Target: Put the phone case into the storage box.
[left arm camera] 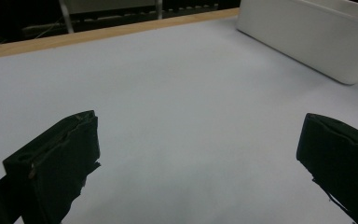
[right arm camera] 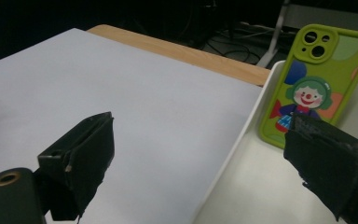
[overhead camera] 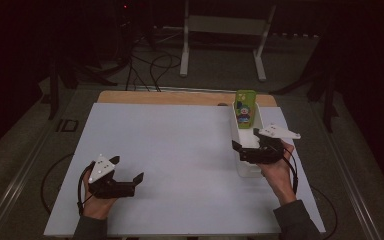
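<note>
Phone point(overhead camera: 244, 107) in its green clown-printed case stands on end, leaning against the far wall of the white tray point(overhead camera: 236, 127) at the right side of the bench point(overhead camera: 180, 150). In your right gripper view the phone point(right arm camera: 314, 86) shows its back to you, camera lenses at the top, its lower end resting on the tray point(right arm camera: 242, 135) floor.

Your right tongs point(overhead camera: 252, 142) hang over the near half of that tray, spread wide with nothing between them; one jaw sits over the white sheet outside the tray's left wall and the other over the tray's inside, short of the phone and not touching it.

Your left tongs point(overhead camera: 129, 170) rest low at the near left of the bench, well apart from the tray, also opened wide and empty. In your left gripper view the tongs point(left arm camera: 198, 154) frame bare white sheet, with the tray point(left arm camera: 317, 42) off at the upper right.
</note>
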`<action>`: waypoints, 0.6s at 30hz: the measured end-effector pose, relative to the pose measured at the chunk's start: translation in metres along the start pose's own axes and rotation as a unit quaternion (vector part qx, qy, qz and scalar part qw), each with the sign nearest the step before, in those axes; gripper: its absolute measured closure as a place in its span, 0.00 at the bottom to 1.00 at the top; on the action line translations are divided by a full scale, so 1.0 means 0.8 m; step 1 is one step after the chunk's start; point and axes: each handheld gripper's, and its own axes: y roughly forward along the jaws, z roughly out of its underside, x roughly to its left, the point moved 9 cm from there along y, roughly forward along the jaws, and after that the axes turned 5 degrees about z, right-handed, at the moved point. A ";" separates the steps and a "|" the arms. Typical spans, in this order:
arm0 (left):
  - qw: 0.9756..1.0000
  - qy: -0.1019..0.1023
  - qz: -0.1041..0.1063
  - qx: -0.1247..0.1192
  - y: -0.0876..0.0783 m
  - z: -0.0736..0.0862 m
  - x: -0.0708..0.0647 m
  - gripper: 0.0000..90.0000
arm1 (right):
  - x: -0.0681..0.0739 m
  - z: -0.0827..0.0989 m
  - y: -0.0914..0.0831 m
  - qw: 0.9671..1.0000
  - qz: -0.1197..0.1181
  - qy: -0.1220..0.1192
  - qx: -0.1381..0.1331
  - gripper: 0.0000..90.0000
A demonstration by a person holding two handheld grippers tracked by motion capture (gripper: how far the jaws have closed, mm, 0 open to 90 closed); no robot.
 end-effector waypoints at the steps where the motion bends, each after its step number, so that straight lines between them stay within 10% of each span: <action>1: 1.000 0.000 -0.001 0.000 0.000 0.000 0.000 0.00 | 0.002 0.001 -0.001 1.000 -0.001 -0.003 -0.003 0.09; 18: 1.000 0.030 0.000 -0.009 0.000 0.000 -0.002 0.00 | 0.029 0.029 -0.024 0.999 -0.016 -0.012 -0.051 0.09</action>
